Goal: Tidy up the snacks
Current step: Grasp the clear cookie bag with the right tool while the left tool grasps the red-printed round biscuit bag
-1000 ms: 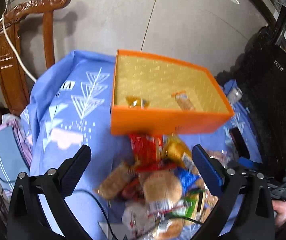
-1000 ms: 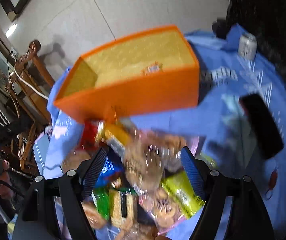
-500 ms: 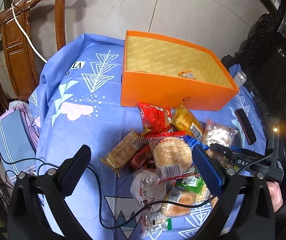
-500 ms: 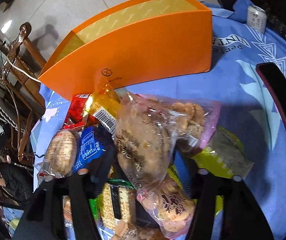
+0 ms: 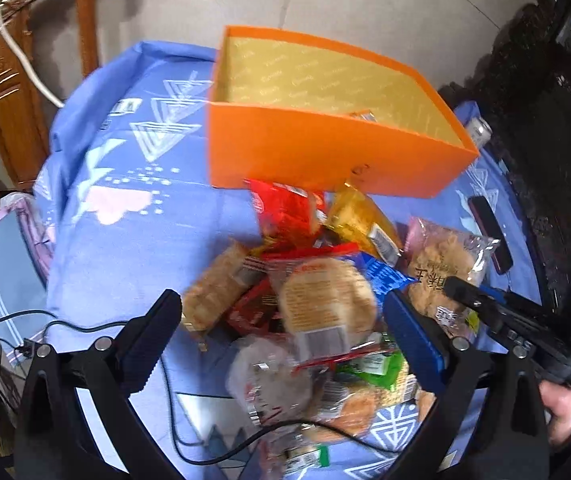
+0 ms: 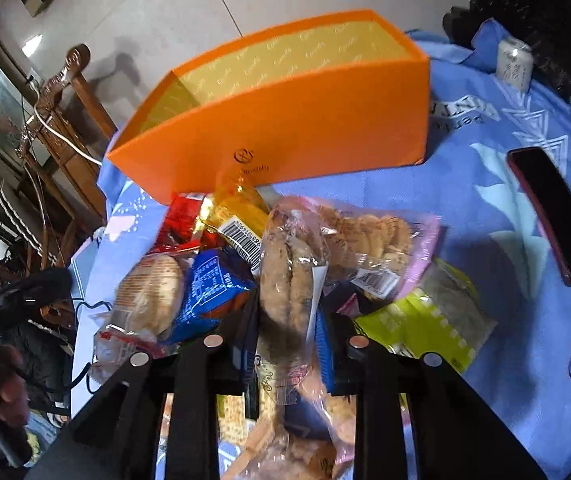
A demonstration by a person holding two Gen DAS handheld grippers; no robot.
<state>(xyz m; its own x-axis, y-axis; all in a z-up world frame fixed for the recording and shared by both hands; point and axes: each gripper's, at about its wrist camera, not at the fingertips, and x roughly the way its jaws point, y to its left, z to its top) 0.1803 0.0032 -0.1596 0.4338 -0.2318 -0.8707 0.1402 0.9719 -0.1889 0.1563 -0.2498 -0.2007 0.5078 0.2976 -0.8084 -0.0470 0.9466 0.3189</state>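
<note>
Readable text: small round logo stamped on near wall of open orange cardboard box with gold patterned lining (image 6: 293, 128); barcode with digits on gold foil snack packet (image 6: 241, 216); printed label panel on blue foil packet (image 6: 209, 284); dark Chinese characters on clear cookie bag with pink edge (image 5: 441, 256); white lettering on blue printed tablecloth (image 6: 485, 208), partly hidden behind box corner, not legible whole.

Right gripper (image 6: 285, 320): pressed together, pinching clear plastic bag of brown cookies (image 6: 289, 280) by its near end; jaws just been closing, bag between them. Bag lifted upright off snack pile at near edge of cloth.

Left gripper (image 5: 281, 320): spread wide, nothing between the pads, over round bun in clear wrapper (image 5: 325, 300).

Pile sits just in front of box; red foil packet (image 5: 285, 212) touches box's near wall. Black phone in red case (image 6: 553, 212) near right edge of cloth, white can (image 6: 513, 60) at far right corner.

Versus a second back: right gripper then spread above pile, now clamped. Left-wrist view closer to pile, box larger in frame.
</note>
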